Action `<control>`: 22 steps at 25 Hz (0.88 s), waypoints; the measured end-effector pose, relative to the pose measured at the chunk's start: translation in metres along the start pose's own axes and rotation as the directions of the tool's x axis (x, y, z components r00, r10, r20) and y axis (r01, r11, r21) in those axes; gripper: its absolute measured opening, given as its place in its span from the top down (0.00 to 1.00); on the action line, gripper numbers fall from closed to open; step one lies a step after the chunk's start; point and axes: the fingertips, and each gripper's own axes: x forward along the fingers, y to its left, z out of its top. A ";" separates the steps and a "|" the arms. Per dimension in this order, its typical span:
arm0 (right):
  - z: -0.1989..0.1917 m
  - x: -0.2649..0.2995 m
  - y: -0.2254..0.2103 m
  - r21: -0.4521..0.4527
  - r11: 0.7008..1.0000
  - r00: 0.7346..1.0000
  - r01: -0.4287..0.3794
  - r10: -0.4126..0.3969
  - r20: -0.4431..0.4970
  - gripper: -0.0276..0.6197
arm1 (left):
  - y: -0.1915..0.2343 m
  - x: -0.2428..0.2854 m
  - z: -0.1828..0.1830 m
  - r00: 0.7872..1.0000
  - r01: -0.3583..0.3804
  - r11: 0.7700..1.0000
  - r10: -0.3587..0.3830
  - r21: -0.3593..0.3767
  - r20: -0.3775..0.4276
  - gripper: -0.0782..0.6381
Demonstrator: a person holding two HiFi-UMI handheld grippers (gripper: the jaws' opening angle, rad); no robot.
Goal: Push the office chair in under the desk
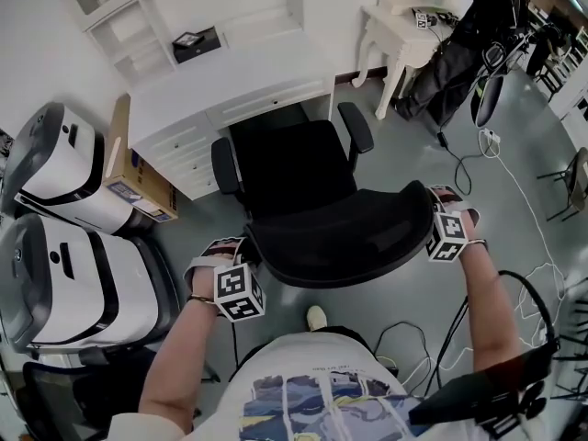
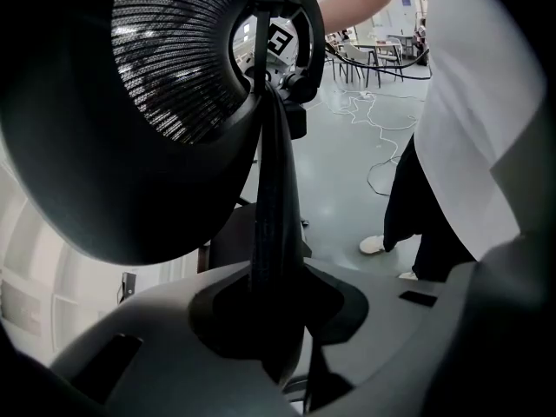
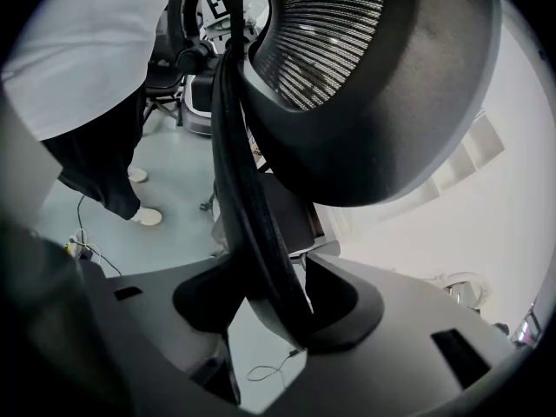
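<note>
A black office chair (image 1: 294,168) stands facing the white desk (image 1: 230,81), its seat partly in the desk's knee opening. Its mesh backrest (image 1: 340,237) is nearest to me. My left gripper (image 1: 246,254) is shut on the backrest's left edge. My right gripper (image 1: 430,211) is shut on the right edge. In the left gripper view the backrest rim (image 2: 276,189) runs down between the jaws of the left gripper (image 2: 276,320). The right gripper view shows the same rim (image 3: 239,172) pinched in the right gripper (image 3: 278,307).
Two white machines (image 1: 64,168) (image 1: 73,283) and a cardboard box (image 1: 138,177) stand left of the chair. A small white table (image 1: 404,35) and a person (image 1: 469,35) are at the back right. Cables (image 1: 514,182) lie on the floor to the right. My shoe (image 1: 316,317) is behind the chair.
</note>
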 end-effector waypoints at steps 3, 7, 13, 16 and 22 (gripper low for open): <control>-0.003 0.011 -0.016 -0.007 1.000 1.000 0.000 0.000 0.006 0.62 | 0.013 0.007 0.002 1.000 -0.001 1.000 0.001 -0.011 -0.006 0.76; -0.007 0.024 -0.034 -0.014 1.000 1.000 0.000 0.000 0.013 0.62 | 0.029 0.015 0.004 1.000 -0.005 1.000 0.004 -0.023 -0.014 0.76; -0.008 0.043 -0.060 -0.024 1.000 1.000 -0.006 0.006 0.025 0.62 | 0.053 0.026 0.003 1.000 -0.013 0.999 0.012 -0.038 -0.026 0.76; -0.008 0.051 -0.070 -0.029 1.000 0.999 -0.009 0.010 0.030 0.62 | 0.064 0.031 0.001 0.999 -0.014 0.999 0.012 -0.046 -0.031 0.76; -0.006 0.068 -0.090 -0.032 0.999 0.999 -0.006 0.007 0.037 0.62 | 0.082 0.040 -0.003 0.999 -0.013 0.998 0.011 -0.058 -0.041 0.76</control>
